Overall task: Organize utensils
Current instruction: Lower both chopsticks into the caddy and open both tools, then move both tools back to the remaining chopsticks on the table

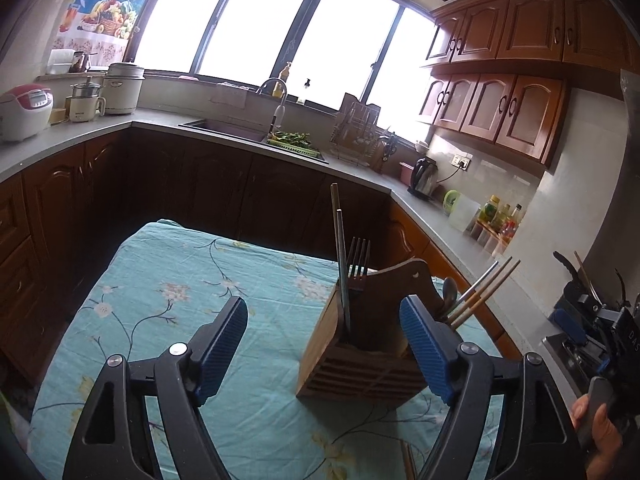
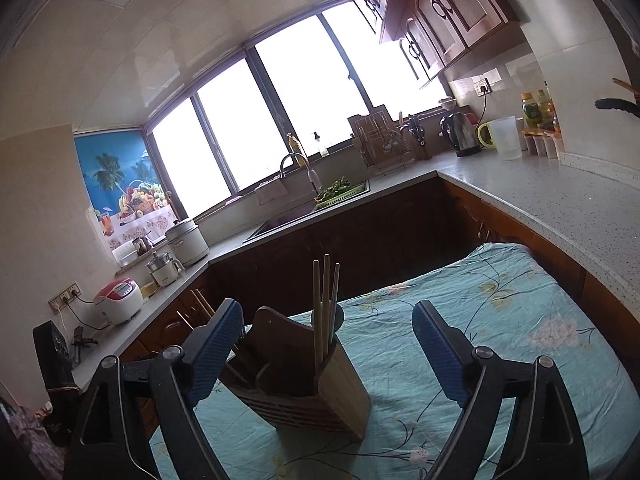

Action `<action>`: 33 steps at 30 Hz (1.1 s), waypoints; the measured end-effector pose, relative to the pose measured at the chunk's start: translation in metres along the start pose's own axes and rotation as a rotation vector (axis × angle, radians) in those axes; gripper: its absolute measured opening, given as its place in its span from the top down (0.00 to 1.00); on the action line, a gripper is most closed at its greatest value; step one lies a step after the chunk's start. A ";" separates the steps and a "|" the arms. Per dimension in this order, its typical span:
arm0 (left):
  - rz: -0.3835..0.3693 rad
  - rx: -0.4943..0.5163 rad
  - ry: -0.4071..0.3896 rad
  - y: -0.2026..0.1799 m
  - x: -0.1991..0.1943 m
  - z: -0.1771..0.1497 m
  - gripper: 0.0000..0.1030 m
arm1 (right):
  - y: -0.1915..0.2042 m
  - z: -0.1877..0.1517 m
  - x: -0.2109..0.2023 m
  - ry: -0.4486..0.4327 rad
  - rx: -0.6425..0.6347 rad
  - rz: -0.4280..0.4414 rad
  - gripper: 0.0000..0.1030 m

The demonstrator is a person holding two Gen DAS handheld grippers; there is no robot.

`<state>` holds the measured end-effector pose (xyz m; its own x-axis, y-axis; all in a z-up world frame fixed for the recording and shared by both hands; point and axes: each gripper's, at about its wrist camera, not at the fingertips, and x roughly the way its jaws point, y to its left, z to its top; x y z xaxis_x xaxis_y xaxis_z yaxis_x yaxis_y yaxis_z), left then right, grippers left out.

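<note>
Two hand-held grippers, left (image 1: 324, 344) and right (image 2: 328, 350), both released, empty; wooden utensil holder (image 1: 360, 368) upright on floral tablecloth (image 1: 180, 280)

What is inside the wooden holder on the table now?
The wooden holder contains a fork, a grey chopstick pair, a spoon and wooden chopsticks. Their lower ends are hidden by the holder's walls.
</note>
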<state>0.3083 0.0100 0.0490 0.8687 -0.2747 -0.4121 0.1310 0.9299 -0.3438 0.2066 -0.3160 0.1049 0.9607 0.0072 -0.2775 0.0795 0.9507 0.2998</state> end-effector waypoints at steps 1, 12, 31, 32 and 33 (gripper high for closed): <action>0.002 0.009 0.003 -0.002 -0.006 -0.003 0.23 | -0.001 -0.002 -0.006 0.003 -0.001 0.001 0.10; 0.009 0.049 0.084 -0.015 -0.059 -0.043 0.16 | -0.019 -0.049 -0.063 0.050 -0.006 -0.071 0.03; -0.009 0.098 0.278 -0.051 -0.056 -0.074 0.16 | -0.060 -0.115 -0.079 0.217 0.042 -0.154 0.03; -0.007 0.108 0.291 -0.054 -0.052 -0.074 0.16 | -0.060 -0.116 -0.077 0.226 0.037 -0.155 0.03; -0.004 0.117 0.302 -0.058 -0.049 -0.073 0.16 | -0.060 -0.117 -0.075 0.234 0.031 -0.156 0.03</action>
<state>0.2233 -0.0489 0.0272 0.6890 -0.3226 -0.6490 0.2037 0.9456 -0.2538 0.0988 -0.3374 0.0014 0.8489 -0.0638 -0.5247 0.2330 0.9361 0.2633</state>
